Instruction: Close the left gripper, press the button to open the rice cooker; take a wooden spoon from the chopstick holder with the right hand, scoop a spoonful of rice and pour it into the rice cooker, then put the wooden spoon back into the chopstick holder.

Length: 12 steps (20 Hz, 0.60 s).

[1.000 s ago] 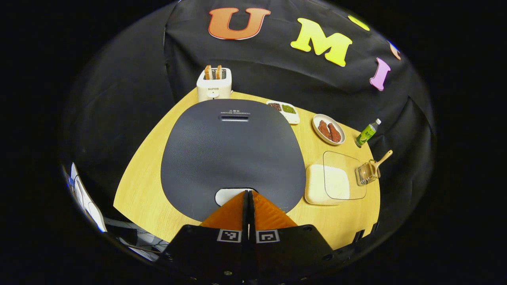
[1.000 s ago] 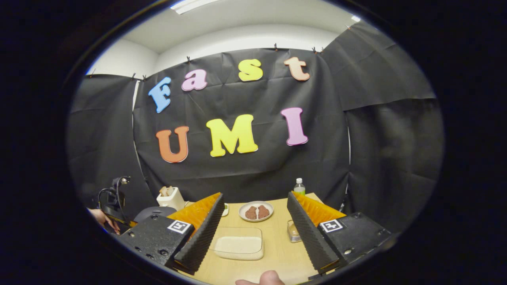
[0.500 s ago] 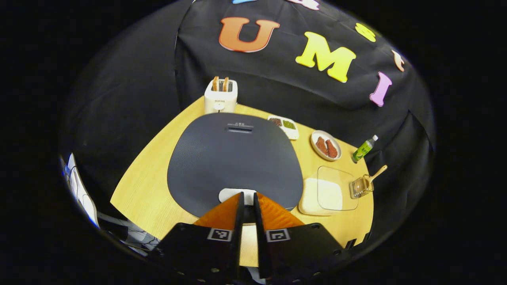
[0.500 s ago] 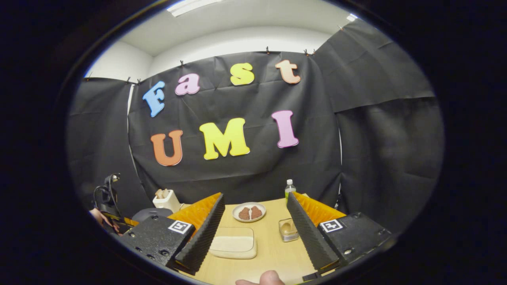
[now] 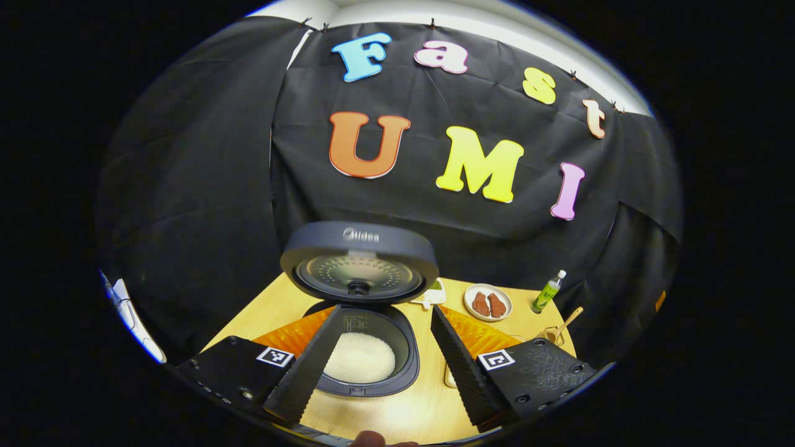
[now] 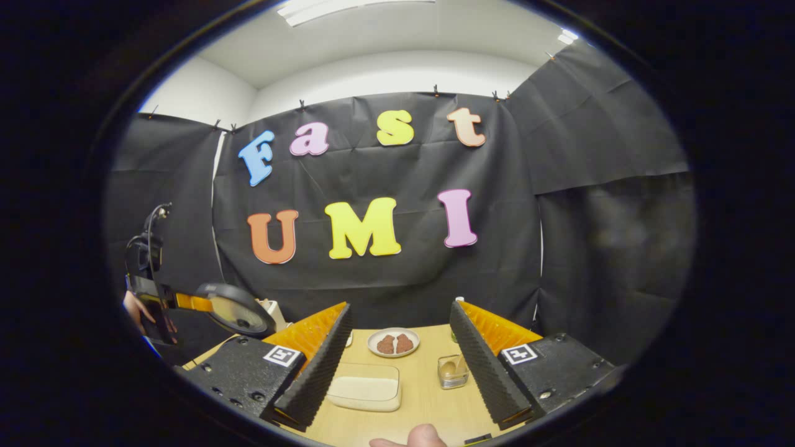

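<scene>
On the wooden tabletop [image 5: 397,416], seen from the left gripper view, the rice cooker [image 5: 366,354] stands with its lid [image 5: 359,261] raised upright at the far side, the perforated inner face turned toward the camera, and white rice [image 5: 360,357] lying in the dark inner pot. The left gripper [image 5: 379,354] hangs just in front of and above the pot with its jaws wide apart and nothing between them. To the right of the cooker, farther back, sit a small white dish with green contents [image 5: 433,293], a plate of reddish-brown pieces [image 5: 488,303] and a green bottle [image 5: 549,292]; the wooden spoon [image 5: 566,321] leans out of the clear chopstick holder [image 5: 551,335] near the right edge, partly hidden behind the gripper body. In the right gripper view, the right gripper [image 6: 397,366] is held low over the near edge of the tabletop, its jaws also wide apart and empty, with a fingertip [image 6: 417,437] of the holding hand at the bottom. Between its fingers lie a clear tray of rice [image 6: 365,388], the chopstick holder [image 6: 452,371] just to its right with the spoon's bowl inside, and the plate [image 6: 393,343] beyond. At far left the raised cooker lid [image 6: 239,315] appears edge-on, with the other gripper and a hand [image 6: 133,307] beside it.
</scene>
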Tool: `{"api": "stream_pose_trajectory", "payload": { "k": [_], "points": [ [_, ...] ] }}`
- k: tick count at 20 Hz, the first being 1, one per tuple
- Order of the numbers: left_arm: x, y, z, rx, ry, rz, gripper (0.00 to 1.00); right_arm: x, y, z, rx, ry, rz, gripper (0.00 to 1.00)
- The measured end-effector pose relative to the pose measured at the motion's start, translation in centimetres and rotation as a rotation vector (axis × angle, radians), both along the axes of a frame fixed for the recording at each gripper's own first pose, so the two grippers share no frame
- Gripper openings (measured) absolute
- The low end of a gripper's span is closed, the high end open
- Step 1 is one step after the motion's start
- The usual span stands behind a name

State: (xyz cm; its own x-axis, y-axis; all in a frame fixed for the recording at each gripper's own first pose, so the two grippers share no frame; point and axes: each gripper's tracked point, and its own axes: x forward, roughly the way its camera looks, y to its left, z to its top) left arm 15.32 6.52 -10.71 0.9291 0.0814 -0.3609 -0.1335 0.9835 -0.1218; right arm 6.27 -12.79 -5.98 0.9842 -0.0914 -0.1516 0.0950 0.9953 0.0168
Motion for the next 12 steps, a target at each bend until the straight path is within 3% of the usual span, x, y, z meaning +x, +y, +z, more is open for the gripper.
{"api": "stream_pose_trajectory", "payload": {
  "k": [4,12],
  "points": [
    [-2.4,-0.6,3.4,0.070,-0.116,0.023,0.95,-0.2,-0.4,0.5,-0.004,-0.009,0.012,1.00],
    [-7.2,-4.3,5.9,0.149,-0.259,-0.020,0.95,0.6,-3.2,-2.8,-0.042,0.073,0.043,0.99]
  ]
}}
